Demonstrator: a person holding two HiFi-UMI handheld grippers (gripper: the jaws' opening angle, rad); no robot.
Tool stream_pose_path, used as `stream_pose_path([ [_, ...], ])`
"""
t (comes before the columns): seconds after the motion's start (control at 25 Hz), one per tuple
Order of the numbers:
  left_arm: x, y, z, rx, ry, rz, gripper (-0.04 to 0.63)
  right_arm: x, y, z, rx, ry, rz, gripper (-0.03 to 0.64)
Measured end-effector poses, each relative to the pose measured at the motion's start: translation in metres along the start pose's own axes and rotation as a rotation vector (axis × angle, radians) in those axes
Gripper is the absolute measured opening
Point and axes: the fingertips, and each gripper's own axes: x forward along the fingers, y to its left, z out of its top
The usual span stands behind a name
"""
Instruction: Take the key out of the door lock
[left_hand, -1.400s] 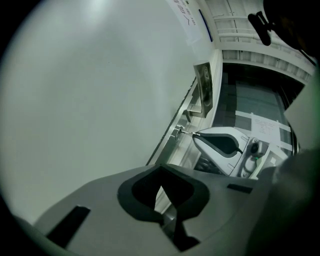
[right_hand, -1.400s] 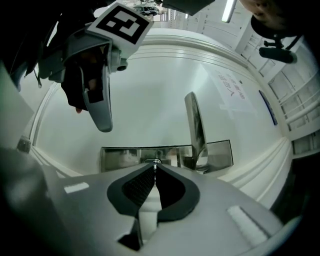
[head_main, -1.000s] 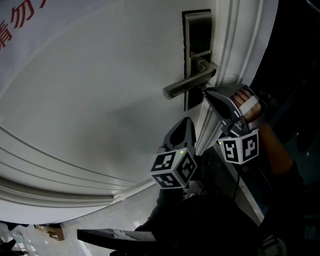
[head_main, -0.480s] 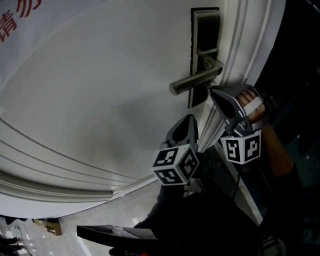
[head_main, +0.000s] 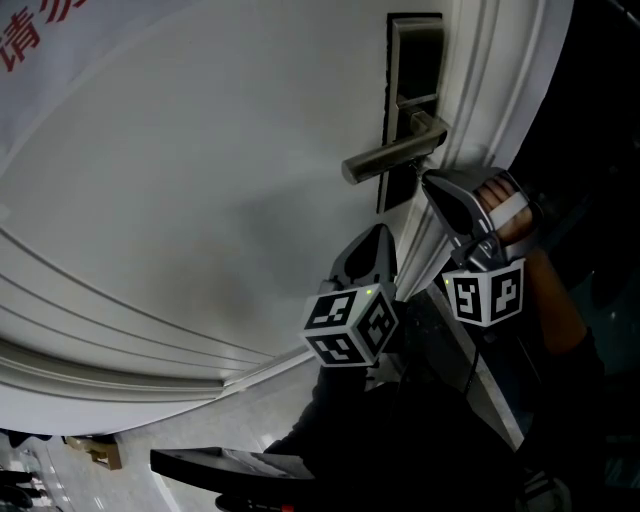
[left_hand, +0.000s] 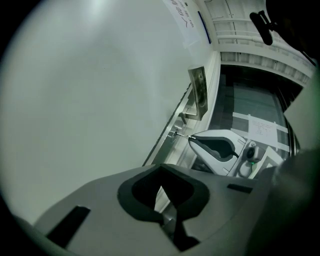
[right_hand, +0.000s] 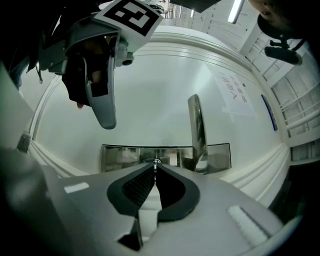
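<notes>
The white door (head_main: 200, 170) carries a steel lock plate (head_main: 412, 60) with a lever handle (head_main: 390, 158). My right gripper (head_main: 424, 179) has its tips at the plate just under the handle. In the right gripper view its jaws are shut on the thin metal key (right_hand: 155, 164), right in front of the lock plate (right_hand: 125, 157) and beside the handle (right_hand: 196, 127). In the left gripper view the key (left_hand: 182, 135) bridges the lock and the right gripper's fingertips (left_hand: 193, 139). My left gripper (head_main: 376, 233) hangs lower beside the door, shut and empty.
The door frame mouldings (head_main: 480, 90) run along the right of the lock. A paper notice with red print (head_main: 40, 30) is stuck on the door at upper left. A person's hand (head_main: 497, 205) holds the right gripper. Floor and a small box (head_main: 95, 455) show at lower left.
The head view has shifted a little, so the lock sits slightly further right in the picture. Both grippers hold almost the same places, with the right one still at the lock.
</notes>
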Motion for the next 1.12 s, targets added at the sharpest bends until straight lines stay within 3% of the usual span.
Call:
stream_pose_path([
  [1.12,-0.0038,0.0023,0.0053,-0.003,-0.009,0.004,0.000,-0.0016,0.0006,0.0016,-0.006,0.009,0.009,0.011],
])
